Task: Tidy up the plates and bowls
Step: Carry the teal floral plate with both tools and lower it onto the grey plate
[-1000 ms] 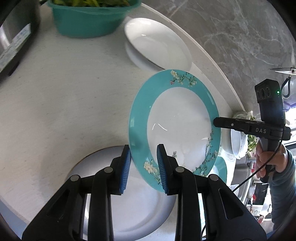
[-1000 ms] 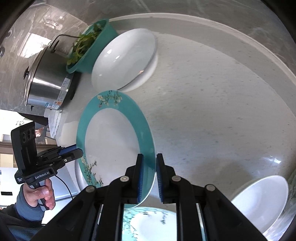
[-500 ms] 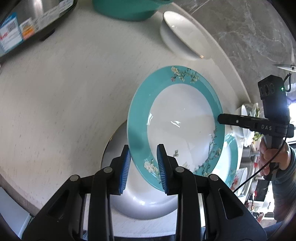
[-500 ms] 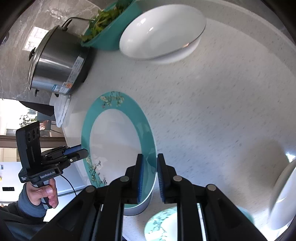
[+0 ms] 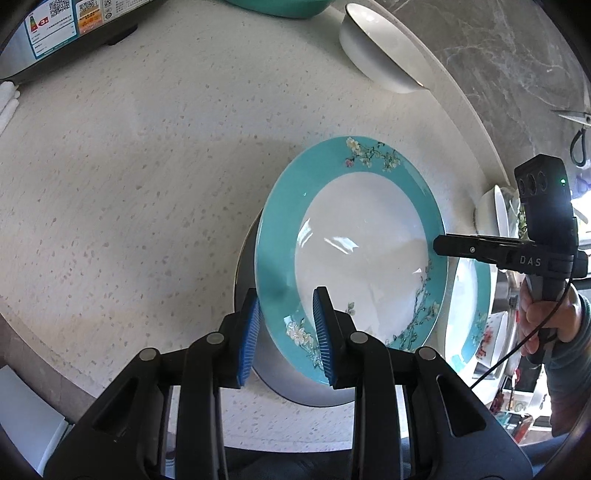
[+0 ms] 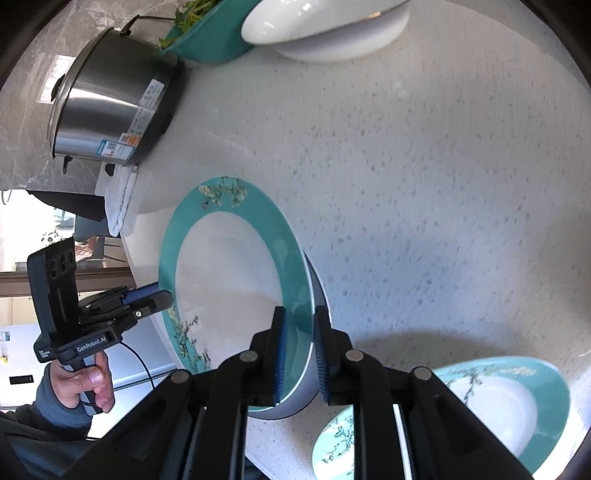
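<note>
A teal-rimmed plate [image 5: 369, 251] with flower sprigs hangs tilted above the speckled counter, held from both sides. My left gripper [image 5: 286, 306] is shut on its near rim, blue pads on either face. My right gripper [image 6: 300, 314] is shut on the opposite rim [image 6: 229, 280]. In the left wrist view the right gripper [image 5: 437, 243] reaches in from the right, with a hand on its handle. The right wrist view shows the left gripper [image 6: 166, 297] at the left. Directly under the held plate lies a plain white plate [image 5: 306, 395], mostly hidden [image 6: 295, 406].
Two more teal floral plates [image 6: 509, 398] [image 6: 343, 443] lie near the counter's front edge. A white bowl [image 5: 384, 48], a teal basin of greens [image 6: 210, 33] and a steel rice cooker [image 6: 110, 107] stand at the back. A folded white cloth [image 6: 118, 206] lies beside the cooker.
Both grippers carried the teal plate toward the counter's near edge and lower, so it now hangs over the white plate. The bowl, basin and cooker slid toward the top of both views.
</note>
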Demonstrator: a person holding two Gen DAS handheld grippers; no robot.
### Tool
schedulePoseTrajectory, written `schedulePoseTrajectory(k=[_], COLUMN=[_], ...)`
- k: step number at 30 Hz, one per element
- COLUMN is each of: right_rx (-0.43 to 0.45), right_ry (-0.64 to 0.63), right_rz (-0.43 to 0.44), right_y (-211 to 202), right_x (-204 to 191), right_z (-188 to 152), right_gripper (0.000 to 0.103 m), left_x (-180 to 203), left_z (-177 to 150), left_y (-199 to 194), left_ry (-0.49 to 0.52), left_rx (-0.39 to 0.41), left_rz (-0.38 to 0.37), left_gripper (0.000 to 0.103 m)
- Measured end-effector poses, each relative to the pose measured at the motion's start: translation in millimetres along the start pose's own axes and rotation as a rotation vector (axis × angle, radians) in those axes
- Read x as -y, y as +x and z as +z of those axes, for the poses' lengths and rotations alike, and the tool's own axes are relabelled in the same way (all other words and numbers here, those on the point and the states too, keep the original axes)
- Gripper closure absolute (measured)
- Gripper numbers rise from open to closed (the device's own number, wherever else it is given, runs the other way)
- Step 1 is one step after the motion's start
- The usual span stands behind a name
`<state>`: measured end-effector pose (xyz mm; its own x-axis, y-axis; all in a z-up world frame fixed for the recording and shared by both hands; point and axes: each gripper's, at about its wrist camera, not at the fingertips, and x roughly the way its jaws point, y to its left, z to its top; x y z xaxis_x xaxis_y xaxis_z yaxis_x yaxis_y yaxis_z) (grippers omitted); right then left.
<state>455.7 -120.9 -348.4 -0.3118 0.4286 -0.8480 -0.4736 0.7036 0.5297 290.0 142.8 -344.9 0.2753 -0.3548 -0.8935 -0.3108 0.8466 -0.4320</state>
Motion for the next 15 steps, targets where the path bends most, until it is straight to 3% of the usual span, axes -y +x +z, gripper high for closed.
schedulePoseTrajectory(k=[9, 15], right_rx=[0.003, 0.014], right_ry=[-0.002, -0.059], right_rz=[-0.019, -0.087], right_y=[3.0, 8.7], right_x=[4.4, -12.5], right_z=[-14.8, -19.9], right_gripper=[0.085, 0.085], left_x=[9.2, 23.5], left_z=[-10.0, -20.2], left_y=[3.3, 3.6], left_ry=[0.045, 0.096], left_rx=[0.002, 0.017], left_rz=[0.050, 0.121], left_gripper=[0.078, 0.078])
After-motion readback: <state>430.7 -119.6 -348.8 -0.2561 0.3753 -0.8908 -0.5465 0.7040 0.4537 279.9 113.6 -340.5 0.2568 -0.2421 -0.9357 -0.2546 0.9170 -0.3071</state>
